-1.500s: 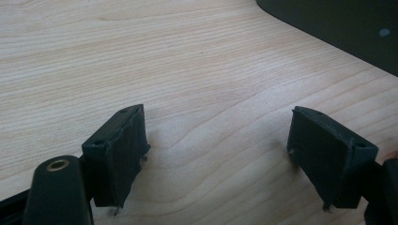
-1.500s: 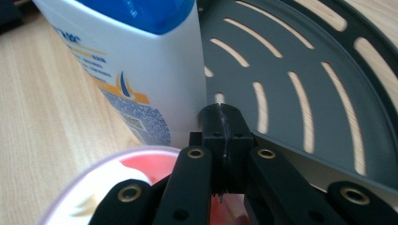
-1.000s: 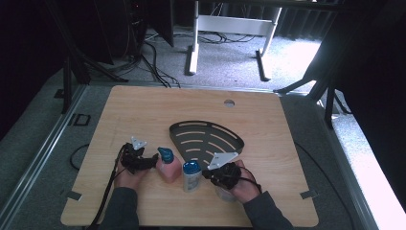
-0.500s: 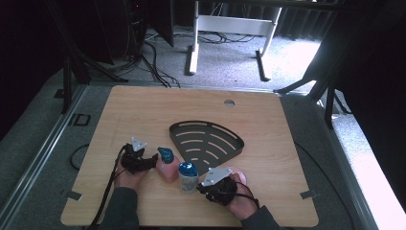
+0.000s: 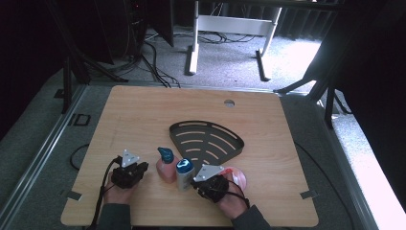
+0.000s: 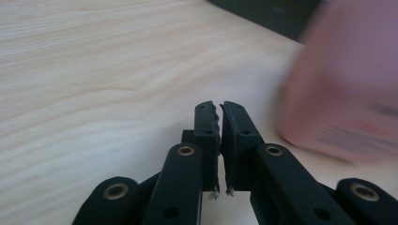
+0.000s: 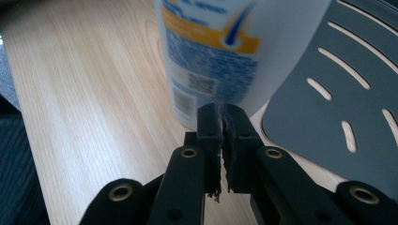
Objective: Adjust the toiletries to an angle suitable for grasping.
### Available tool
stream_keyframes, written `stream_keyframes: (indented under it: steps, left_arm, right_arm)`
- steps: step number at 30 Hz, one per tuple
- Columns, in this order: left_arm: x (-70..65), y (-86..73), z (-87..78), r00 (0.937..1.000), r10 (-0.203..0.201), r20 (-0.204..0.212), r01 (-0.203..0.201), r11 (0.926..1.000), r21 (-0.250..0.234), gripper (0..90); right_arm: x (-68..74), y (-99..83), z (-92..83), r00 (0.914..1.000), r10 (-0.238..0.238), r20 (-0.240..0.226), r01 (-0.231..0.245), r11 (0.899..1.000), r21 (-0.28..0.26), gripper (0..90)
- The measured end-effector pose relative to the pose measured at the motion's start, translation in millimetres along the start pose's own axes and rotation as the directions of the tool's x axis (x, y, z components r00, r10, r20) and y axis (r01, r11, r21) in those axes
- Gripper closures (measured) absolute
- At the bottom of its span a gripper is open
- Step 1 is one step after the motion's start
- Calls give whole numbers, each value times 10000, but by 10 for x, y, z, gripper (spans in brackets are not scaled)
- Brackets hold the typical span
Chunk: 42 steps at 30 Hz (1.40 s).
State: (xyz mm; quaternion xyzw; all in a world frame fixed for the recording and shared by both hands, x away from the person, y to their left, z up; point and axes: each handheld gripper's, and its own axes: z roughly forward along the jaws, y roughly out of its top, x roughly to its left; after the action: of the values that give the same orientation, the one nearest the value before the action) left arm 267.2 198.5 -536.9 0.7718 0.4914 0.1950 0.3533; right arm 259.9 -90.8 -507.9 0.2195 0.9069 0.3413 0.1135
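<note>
High view showed two bottles standing side by side near the table's point(image 5: 143, 110) front edge: a pink bottle point(image 5: 167, 168) with a blue pump top and a white bottle point(image 5: 184, 175) with a blue cap, both just in front of the dark slotted tray point(image 5: 206, 141). The left gripper point(image 6: 219, 110) had just been closing and was clenched on nothing, the pink bottle beside its tips. The right gripper point(image 7: 221, 112) was also clenched empty, pointing at the white bottle's base. Both bottles looked like smooth, stiff plastic, probably light and slippery; a hold across the mid-body seemed safest.
</note>
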Motion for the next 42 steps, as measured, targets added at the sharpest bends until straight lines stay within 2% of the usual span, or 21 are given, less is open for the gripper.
stream_keyframes:
  steps: [4, 7, 10, 16, 25, 28, 36, 40, 42]
  left_arm:
    - [-150, -44, -41, 9977, 597, 314, -598, 9982, 37, 859]
    - [-204, -49, -29, 9955, 784, 526, -786, 9969, 14, 861]
    - [-191, -47, -21, 9960, 691, 566, -693, 9976, 20, 862]
    - [-179, -41, 3, 9964, 644, 557, -647, 9979, 39, 865]
    - [-35, 22, 90, 9992, 214, 351, -212, 9997, -73, 859]
    - [16, 61, 136, 9995, 259, 189, -258, 9996, -82, 859]
    - [3, 57, 141, 9995, 325, -30, -325, 9995, -34, 839]
    - [-3, 48, 145, 9992, 370, -151, -369, 9993, 65, 827]
    - [-5, 45, 144, 9991, 400, -164, -398, 9992, 91, 817]
  right_arm:
    - [37, 78, 51, 10000, -40, 77, 40, 10000, -55, 858]
    - [70, 136, 101, 9999, -39, 114, 40, 10000, -84, 859]
    - [87, 187, 140, 9996, 32, 267, -31, 10000, -10, 873]
    - [89, 274, 219, 9996, 78, 260, -78, 10000, -6, 880]
    - [86, 453, 389, 9996, 262, 108, -261, 9996, -71, 889]
    - [71, 514, 451, 9996, 240, 130, -239, 9997, -70, 894]
    - [-18, 640, 593, 9987, 420, 304, -421, 9991, 11, 895]
    - [-81, 679, 603, 9981, 549, 267, -555, 9983, 196, 894]
    - [-92, 691, 554, 9987, 458, 244, -465, 9986, 269, 892]
